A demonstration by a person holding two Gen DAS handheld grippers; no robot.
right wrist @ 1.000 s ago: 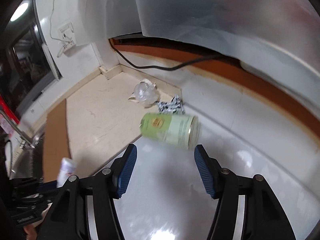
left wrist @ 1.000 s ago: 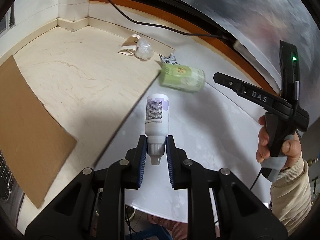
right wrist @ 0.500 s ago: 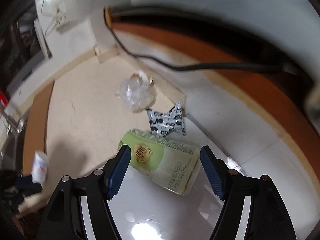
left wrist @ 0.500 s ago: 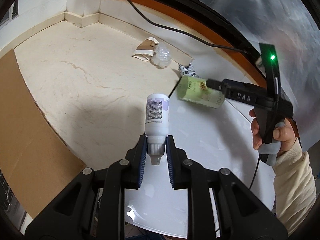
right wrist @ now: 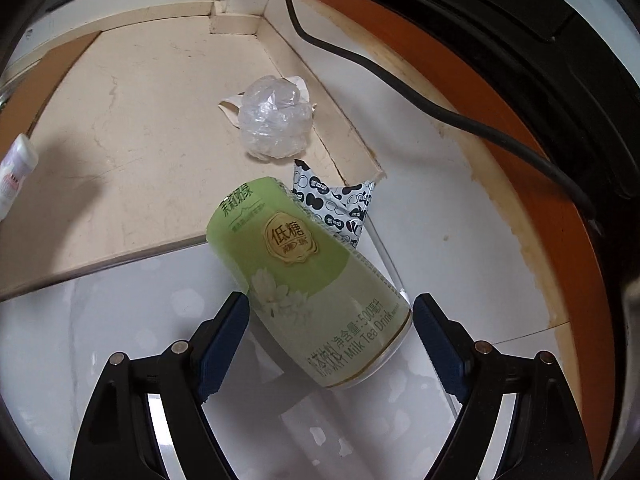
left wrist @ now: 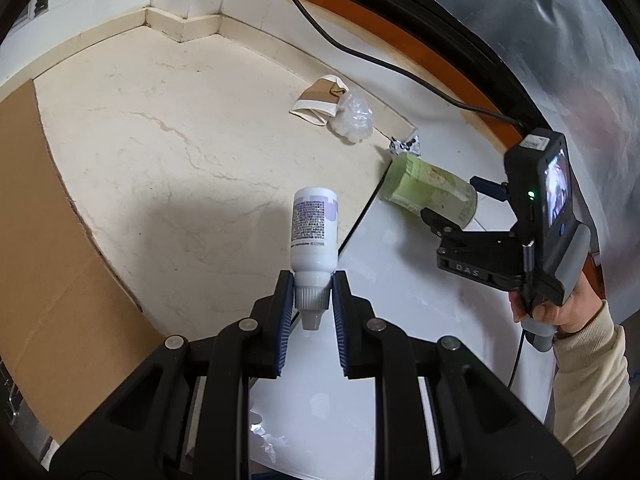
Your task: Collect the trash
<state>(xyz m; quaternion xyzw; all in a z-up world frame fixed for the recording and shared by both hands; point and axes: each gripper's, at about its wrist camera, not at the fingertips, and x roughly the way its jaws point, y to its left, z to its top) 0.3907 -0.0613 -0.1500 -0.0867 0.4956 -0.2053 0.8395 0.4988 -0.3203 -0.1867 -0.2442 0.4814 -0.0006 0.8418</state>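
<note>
**Right gripper closes in on the green can**

Since a second ago the right gripper [right wrist: 331, 334] has come forward until its wide-spread blue pads flank the near end of the green milk-tea drink can [right wrist: 304, 280]; the left gripper has kept its grip on the bottle.

Left wrist view: the left gripper [left wrist: 313, 312] is clamped on the ribbed neck of a small white plastic bottle with a purple printed label [left wrist: 314, 229], held cap-end toward the camera above the cream marble floor [left wrist: 160, 152]. Brown cardboard [left wrist: 52, 264] lies at the left. At the right, the can [left wrist: 428, 190] lies on its side on the glossy white tile [left wrist: 400, 280], with the right gripper [left wrist: 460, 210] at its near end.

Right wrist view: the can lies tilted between the open pads, which do not visibly touch it. Just beyond it lies a black-and-white printed foil wrapper [right wrist: 340, 204], and farther still a crumpled clear plastic ball [right wrist: 276, 122]. A black cable [right wrist: 440, 112] runs along the far right.
</note>
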